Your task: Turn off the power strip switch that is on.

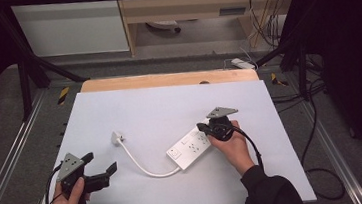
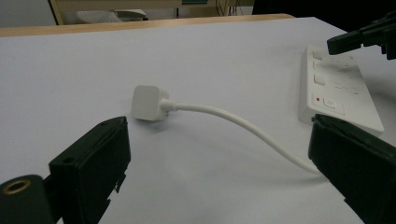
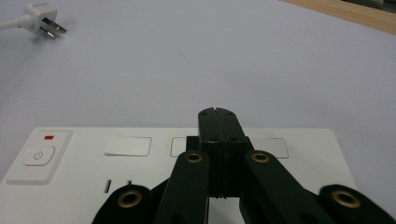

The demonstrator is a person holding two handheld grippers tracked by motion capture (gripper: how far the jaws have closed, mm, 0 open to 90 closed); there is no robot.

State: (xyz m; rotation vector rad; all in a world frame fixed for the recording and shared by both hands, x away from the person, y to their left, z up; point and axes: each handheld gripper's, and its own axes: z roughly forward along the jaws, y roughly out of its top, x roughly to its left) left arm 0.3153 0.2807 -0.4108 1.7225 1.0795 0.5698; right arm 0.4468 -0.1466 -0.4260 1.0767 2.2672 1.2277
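Observation:
A white power strip (image 1: pixel 189 147) lies on the white table sheet, and its white cable (image 1: pixel 142 165) curves left to a white plug (image 1: pixel 117 137). My right gripper (image 1: pixel 202 127) hovers over the strip's right end with its jaws pressed together and nothing between them; from the right gripper view the joined tips (image 3: pixel 218 122) sit over the strip's (image 3: pixel 140 163) sockets. My left gripper (image 1: pixel 100 163) is at the front left, jaws wide apart and empty. In the left gripper view the plug (image 2: pixel 148 102) lies ahead between the jaws, and the power strip (image 2: pixel 336 91) is at the right.
The white sheet (image 1: pixel 134 106) covers a wooden table whose back edge (image 1: pixel 167 79) shows. Black frame legs (image 1: pixel 25 72) and cables (image 1: pixel 316 119) stand around the table on the floor. A white adapter (image 1: pixel 243 64) lies behind the table.

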